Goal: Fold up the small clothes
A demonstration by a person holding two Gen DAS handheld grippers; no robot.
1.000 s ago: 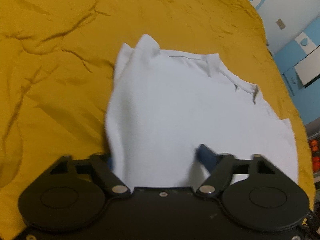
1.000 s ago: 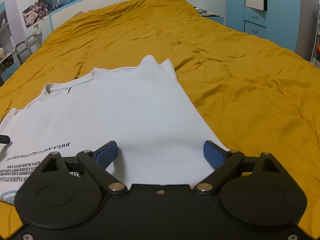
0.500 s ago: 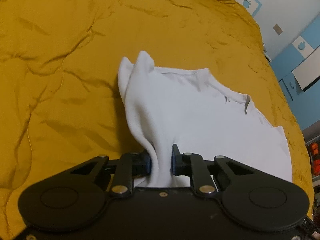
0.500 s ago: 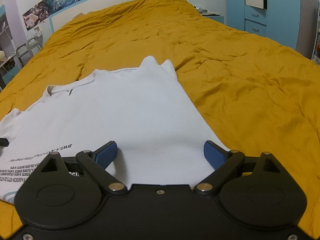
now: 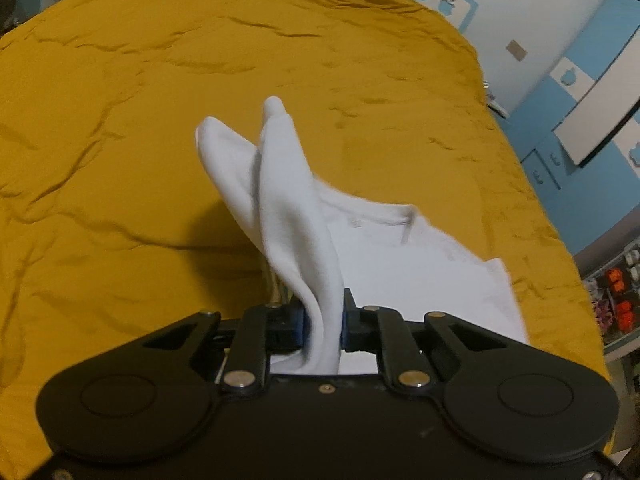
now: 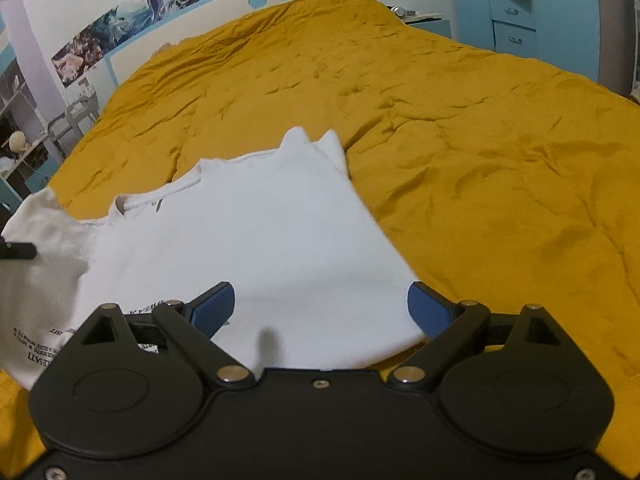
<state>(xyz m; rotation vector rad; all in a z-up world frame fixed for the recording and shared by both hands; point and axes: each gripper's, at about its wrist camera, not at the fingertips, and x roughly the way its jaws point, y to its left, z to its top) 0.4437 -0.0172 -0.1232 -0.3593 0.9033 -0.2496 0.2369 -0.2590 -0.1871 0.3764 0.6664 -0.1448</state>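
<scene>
A wide bed (image 6: pixel 460 140) covered by a rumpled mustard-yellow quilt fills both views. On it lies a small white cotton T-shirt (image 6: pixel 280 232), collar toward the blue-and-white headboard (image 6: pixel 224 4), black lettering near its hem; its left part is raised off the quilt and blurred, so its exact shape is hard to read. The left gripper (image 5: pixel 324 322) has just closed its jaws on a bunched fold of that shirt, which stands up from them. The right gripper (image 6: pixel 322 306) hovers over the shirt's lower edge, jaws wide apart, holding nothing.
</scene>
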